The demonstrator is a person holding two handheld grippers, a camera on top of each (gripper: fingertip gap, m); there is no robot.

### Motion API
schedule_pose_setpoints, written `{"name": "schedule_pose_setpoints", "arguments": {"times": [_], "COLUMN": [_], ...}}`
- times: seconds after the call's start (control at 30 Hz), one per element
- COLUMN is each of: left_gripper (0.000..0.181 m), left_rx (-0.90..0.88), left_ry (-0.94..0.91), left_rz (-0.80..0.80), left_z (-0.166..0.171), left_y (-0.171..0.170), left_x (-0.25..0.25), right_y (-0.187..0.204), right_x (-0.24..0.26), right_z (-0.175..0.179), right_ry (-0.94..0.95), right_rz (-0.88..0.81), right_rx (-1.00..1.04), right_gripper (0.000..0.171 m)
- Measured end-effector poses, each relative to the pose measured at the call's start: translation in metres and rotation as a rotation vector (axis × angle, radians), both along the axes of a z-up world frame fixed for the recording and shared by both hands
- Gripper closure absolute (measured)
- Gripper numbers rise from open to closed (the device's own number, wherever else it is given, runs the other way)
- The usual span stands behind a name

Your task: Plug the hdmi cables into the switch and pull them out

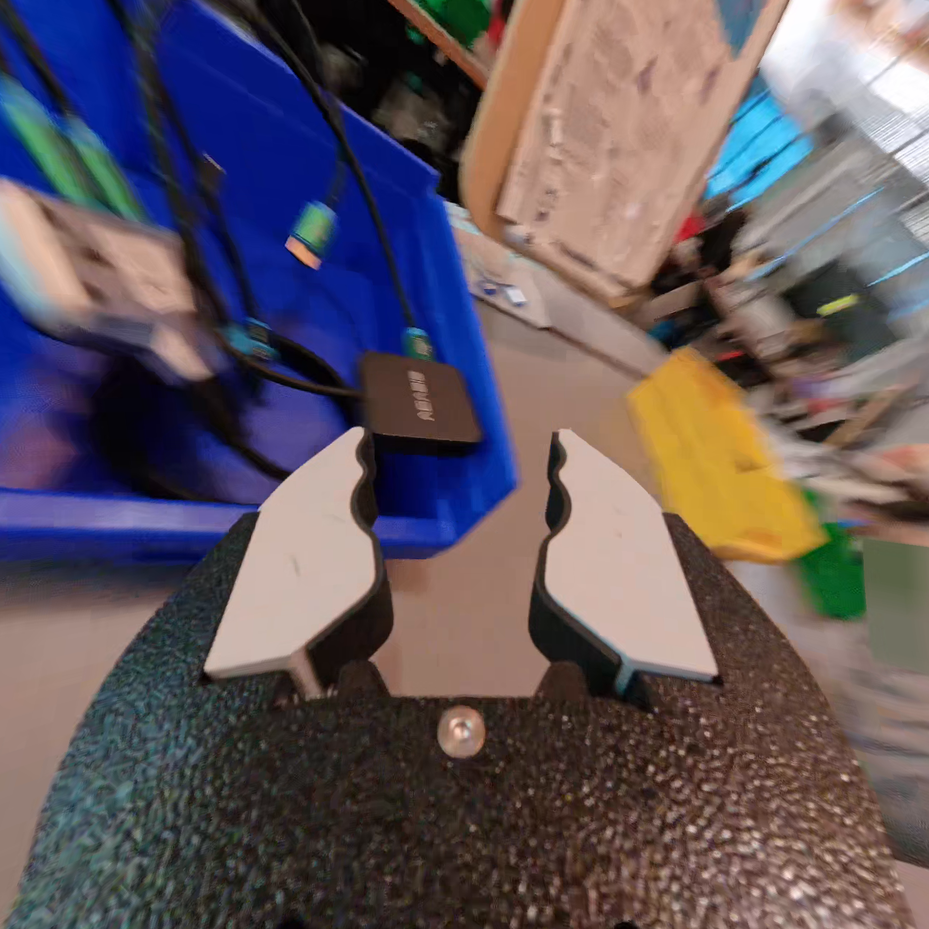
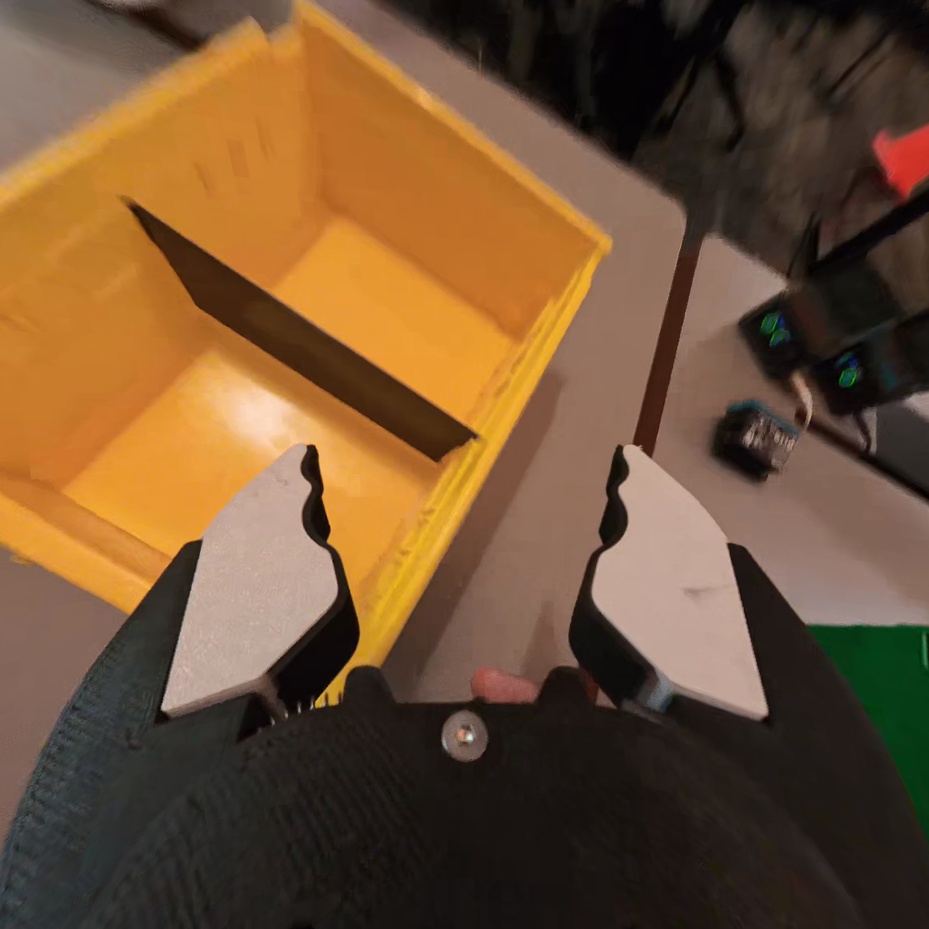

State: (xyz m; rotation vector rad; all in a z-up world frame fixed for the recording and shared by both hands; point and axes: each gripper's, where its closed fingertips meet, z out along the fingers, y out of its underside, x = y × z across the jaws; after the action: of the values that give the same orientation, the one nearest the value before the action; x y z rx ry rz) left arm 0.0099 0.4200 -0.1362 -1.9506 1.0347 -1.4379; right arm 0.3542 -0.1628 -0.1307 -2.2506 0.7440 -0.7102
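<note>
Switch [image 1: 420, 404] just beyond left claw [image 1: 461, 437]

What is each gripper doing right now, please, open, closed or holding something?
Left gripper: open, holding nothing, just short of the black switch in the blue bin.
Right gripper: open, holding nothing, over the yellow bin.

One flat black square switch box [image 1: 420, 404] lies in one large blue plastic bin [image 1: 311, 166]. Green-sleeved cable plugs number perhaps four: one loose with an orange tip [image 1: 312, 232], one at the switch's far edge [image 1: 418, 343], one teal [image 1: 247, 341], and a blurred green streak [image 1: 75, 146] that may be more. One yellow plastic bin [image 2: 281, 311] has two compartments, parted by one dark divider [image 2: 301, 327]. Two grippers show, each with two white fingers [image 1: 301, 553] [image 2: 261, 578].
</note>
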Motion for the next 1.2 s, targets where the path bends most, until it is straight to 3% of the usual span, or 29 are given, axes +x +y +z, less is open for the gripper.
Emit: {"name": "schedule_pose_setpoints", "arguments": {"times": [0.1,0.23,0.4,0.57,0.83,0.9,1.03,1.2], "left_gripper": [0.116,0.112,0.107,0.103,0.131,0.146,0.161,0.165], "left_rx": [-0.361,-0.545,-0.568,-0.647,-0.854,-0.936,-0.856,-0.839], "left_ry": [-0.083,-0.026,0.029,-0.07,-0.246,-0.329,-0.298,-0.4], "left_rz": [-0.077,0.005,0.199,0.286,0.414,0.442,0.413,0.31], "left_z": [0.003,-0.016,-0.032,-0.022,-0.032,-0.03,-0.037,-0.027], "left_y": [-0.025,-0.024,-0.013,-0.003,0.004,0.01,0.006,0.002], "left_x": [0.017,0.032,0.034,0.04,0.057,0.055,0.057,0.059], "right_y": [0.037,0.076,0.118,0.154,0.197,0.203,0.211,0.218], "right_x": [-0.028,-0.069,-0.113,-0.146,-0.178,-0.184,-0.194,-0.202], "right_z": [0.035,0.048,0.035,0.026,0.038,0.038,0.03,0.026], "right_ry": [-0.081,-0.122,-0.129,-0.136,-0.144,-0.138,-0.139,-0.13], "right_rz": [0.119,0.265,0.374,0.472,0.597,0.623,0.666,0.691], "right_rx": [0.153,0.233,0.279,0.279,0.337,0.34,0.301,0.302], "right_gripper": [0.068,0.075,0.079,0.08,0.082,0.083,0.083,0.086]}}
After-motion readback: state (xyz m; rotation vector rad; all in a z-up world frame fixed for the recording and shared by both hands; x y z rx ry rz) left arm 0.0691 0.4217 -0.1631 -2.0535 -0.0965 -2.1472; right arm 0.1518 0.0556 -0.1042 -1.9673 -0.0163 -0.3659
